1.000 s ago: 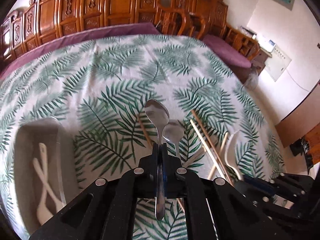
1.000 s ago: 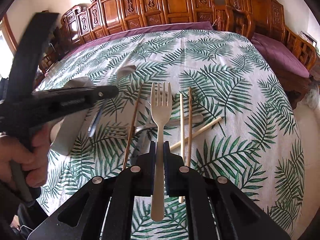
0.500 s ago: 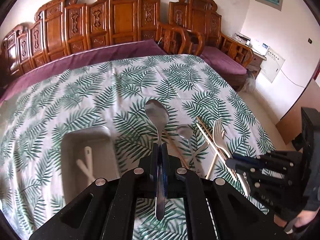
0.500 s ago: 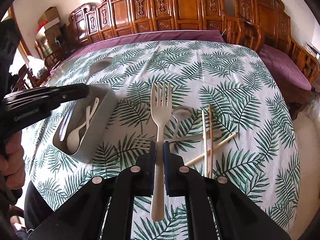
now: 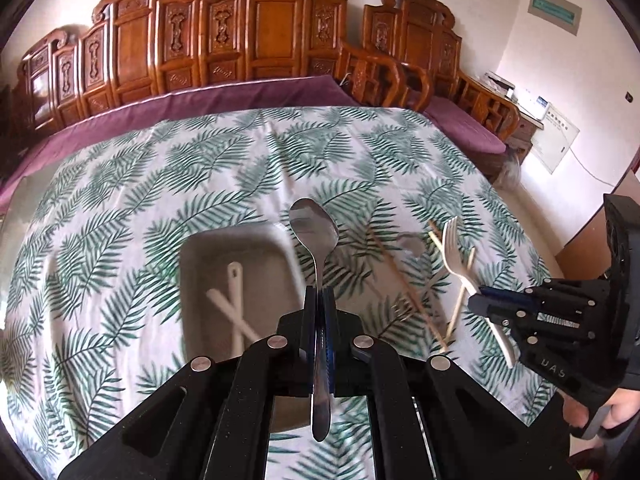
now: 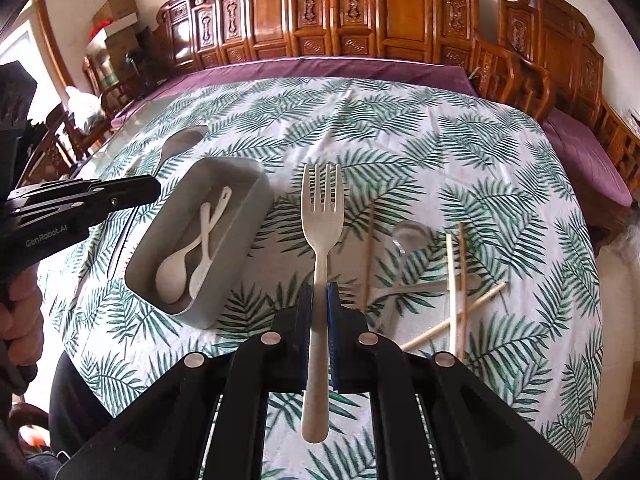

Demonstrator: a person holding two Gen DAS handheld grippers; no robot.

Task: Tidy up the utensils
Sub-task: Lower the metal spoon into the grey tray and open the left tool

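Left gripper (image 5: 319, 300) pinches a metal spoon (image 5: 316, 232) by the handle, bowl up, over the grey box (image 6: 200, 240) near the table's left edge. Right gripper (image 6: 319, 300) clamps a cream fork (image 6: 321, 216), tines up, above mid-table, box just left. Chopsticks (image 6: 456, 280) and another spoon (image 6: 408, 236) lie scattered toward the right edge.

Carved reddish-brown wooden bench backs (image 5: 276, 36) lining the far side, purple seat cushions (image 6: 328, 70) below them, white plastered walls (image 5: 560, 64), stacked cardboard boxes (image 6: 118, 20) in the left corner, daylight from a window (image 6: 16, 52) at left, pale floor (image 5: 536, 208) beyond the right edge of the table.
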